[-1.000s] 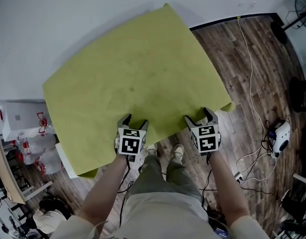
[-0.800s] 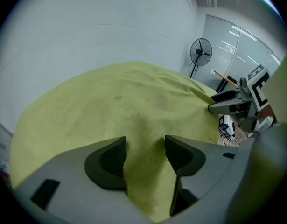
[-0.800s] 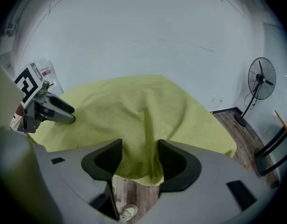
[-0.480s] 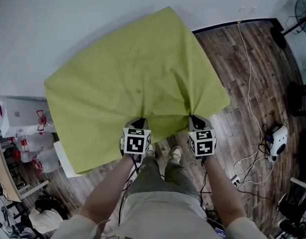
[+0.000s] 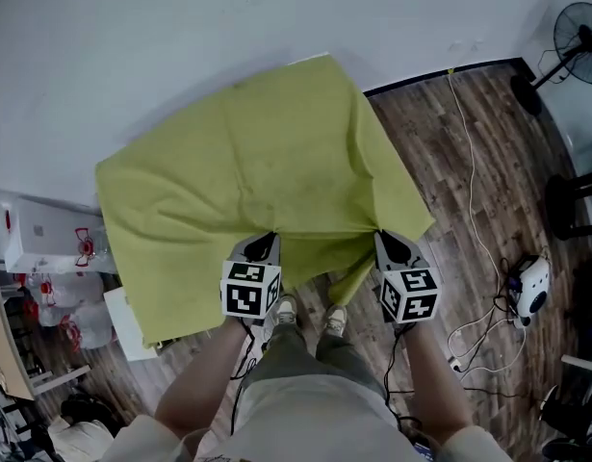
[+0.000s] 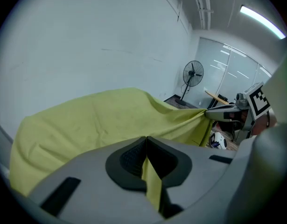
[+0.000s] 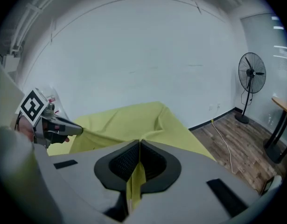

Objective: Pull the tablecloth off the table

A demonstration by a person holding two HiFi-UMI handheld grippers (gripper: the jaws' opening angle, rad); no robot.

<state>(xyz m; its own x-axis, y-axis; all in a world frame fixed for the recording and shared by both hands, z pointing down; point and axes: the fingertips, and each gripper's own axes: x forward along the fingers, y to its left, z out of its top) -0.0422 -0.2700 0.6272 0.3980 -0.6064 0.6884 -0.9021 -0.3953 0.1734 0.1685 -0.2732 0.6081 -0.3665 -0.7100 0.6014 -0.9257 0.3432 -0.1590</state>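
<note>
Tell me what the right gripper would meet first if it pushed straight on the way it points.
The tablecloth: the right gripper is shut on its edge, and the draped cloth lies directly ahead. Beyond that, probably the white wall, though depth is unclear.

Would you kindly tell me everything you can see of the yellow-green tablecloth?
The tablecloth is a plain yellow-green sheet of thin, matte-looking fabric, lying fairly flat toward the wall. Its near edge is pinched in two places: the left claw and the right claw are each shut on a fold of it. Creases fan out from both grips, and the hem between them sags.
</note>
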